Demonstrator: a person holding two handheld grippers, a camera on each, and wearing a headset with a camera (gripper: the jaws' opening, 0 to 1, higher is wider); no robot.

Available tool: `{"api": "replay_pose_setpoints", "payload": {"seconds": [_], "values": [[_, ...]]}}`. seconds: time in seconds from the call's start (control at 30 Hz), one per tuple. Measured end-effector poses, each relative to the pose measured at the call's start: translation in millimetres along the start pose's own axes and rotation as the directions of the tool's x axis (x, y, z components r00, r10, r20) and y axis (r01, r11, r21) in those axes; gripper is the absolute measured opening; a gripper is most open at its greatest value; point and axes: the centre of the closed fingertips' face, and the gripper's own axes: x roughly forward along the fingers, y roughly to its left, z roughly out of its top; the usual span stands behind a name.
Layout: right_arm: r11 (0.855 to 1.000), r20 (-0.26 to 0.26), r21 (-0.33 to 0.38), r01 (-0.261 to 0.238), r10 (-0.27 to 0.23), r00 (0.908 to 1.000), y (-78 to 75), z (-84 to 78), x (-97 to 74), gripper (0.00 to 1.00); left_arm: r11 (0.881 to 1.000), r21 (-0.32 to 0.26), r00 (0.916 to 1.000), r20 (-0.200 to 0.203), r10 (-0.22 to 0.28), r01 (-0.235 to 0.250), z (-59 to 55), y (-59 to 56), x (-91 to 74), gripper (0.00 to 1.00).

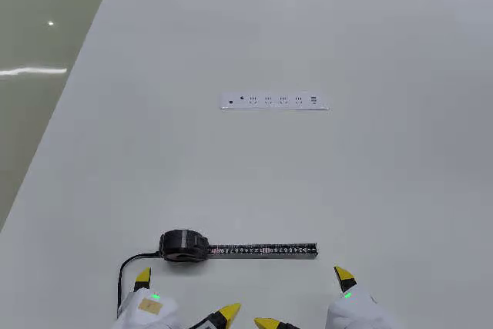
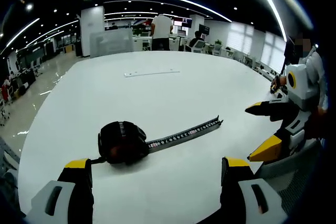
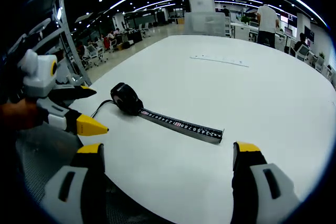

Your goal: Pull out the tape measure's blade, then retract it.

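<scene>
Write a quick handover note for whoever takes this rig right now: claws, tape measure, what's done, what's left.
Left claw: open, empty, facing the tape measure case.
Right claw: open, empty, facing the blade near its free end.
The case lies on the white table, with the blade extended flat to its right in the head view.
Done: blade looks pulled out.
Left: retract it.

A: Any print to read on the blade (image 3: 181,126), lower centre of the right gripper view?
B: Rows of small scale marks and figures, some red; all too fine to make out.
A: And the white power strip (image 1: 274,102), centre of the head view?
B: Dark socket marks; no legible words.
</scene>
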Motion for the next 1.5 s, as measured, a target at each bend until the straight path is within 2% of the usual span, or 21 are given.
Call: {"api": "replay_pose_setpoints", "payload": {"seconds": [0.1,0.13,0.23,0.43,0.6,0.97,1.3,1.5], "values": [[1.0,-0.003,0.005,-0.005,0.005,1.0,-1.3,-0.4,2.9,0.98,1.0,-0.005,0.9999,-0.004,0.013,-0.013,-1.1,2.2,2.4,1.0],[1.0,-0.003,-0.005,-0.004,0.004,1.0,-4.8,0.8,6.2,0.98,0.999,-0.028,0.9993,0.008,0.035,-0.035,1.7,4.2,5.9,1.0],[1.0,-0.001,-0.002,-0.003,0.003,1.0,-6.5,2.3,6.9,0.98,0.998,-0.028,0.9987,0.013,0.05,-0.05,2.6,6.7,7.7,1.0],[1.0,-0.006,-0.013,-0.015,0.015,0.9999,-9.2,2.9,10.7,0.94,0.995,-0.063,0.9966,0.023,0.079,-0.077,7.0,14.6,14.2,1.0],[0.999,-0.017,-0.021,-0.029,0.028,0.9995,-13.6,1.7,15.7,0.92,0.993,-0.073,0.9958,0.021,0.09,-0.088,9.6,17.3,21.0,1.0],[0.998,-0.037,-0.043,-0.04,0.038,0.9986,-22.2,-3.4,21.3,0.85,0.989,-0.106,0.9949,0.005,0.101,-0.1,6.8,20.9,34.4,1.0],[0.989,-0.046,-0.13,-0.067,0.061,0.9971,-36.4,-7.7,28.7,0.74,0.984,-0.136,0.9931,-0.011,0.117,-0.117,3.2,27.4,47.2,1.0],[0.974,-0.047,-0.204,-0.1,0.092,0.9946,-43.6,-9.1,32.7,0.7,0.982,-0.141,0.9922,-0.018,0.123,-0.124,2.2,29.4,54.3,0.98]]}}
